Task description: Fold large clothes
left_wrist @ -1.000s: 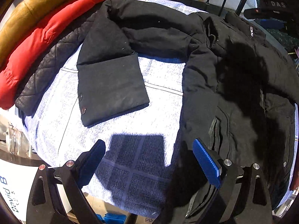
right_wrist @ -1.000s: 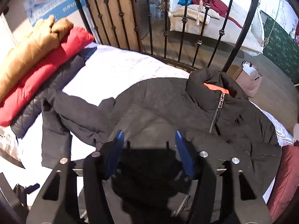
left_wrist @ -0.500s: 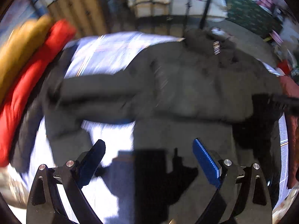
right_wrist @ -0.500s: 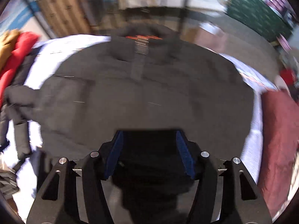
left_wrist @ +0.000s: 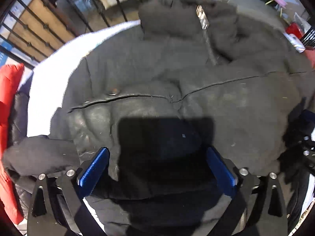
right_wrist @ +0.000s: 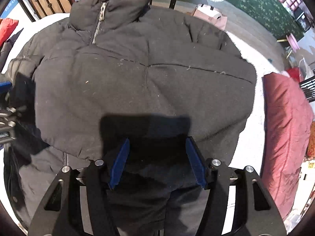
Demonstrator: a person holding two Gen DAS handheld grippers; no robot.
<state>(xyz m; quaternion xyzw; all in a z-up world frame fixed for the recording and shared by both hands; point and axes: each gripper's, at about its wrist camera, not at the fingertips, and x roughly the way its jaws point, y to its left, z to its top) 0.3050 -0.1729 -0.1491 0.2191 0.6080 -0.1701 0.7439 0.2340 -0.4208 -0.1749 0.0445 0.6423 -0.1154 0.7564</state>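
Both our views swung over the black jacket (right_wrist: 145, 82); left gripper (left_wrist: 157, 169) opening, right gripper (right_wrist: 157, 161) released, we must grasp its hem next.

We see a black padded jacket (right_wrist: 145, 74) on a white cover (left_wrist: 59, 59), a red coat (left_wrist: 8, 98) at its side, and a maroon cushion (right_wrist: 285, 129).

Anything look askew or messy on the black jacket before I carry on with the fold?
Mostly tidy. The black jacket lies flat with its zipper closed, but the sleeve on the side of the red jacket sticks out bunched rather than tucked in. Pale lint specks dot the fabric. No damage shows.
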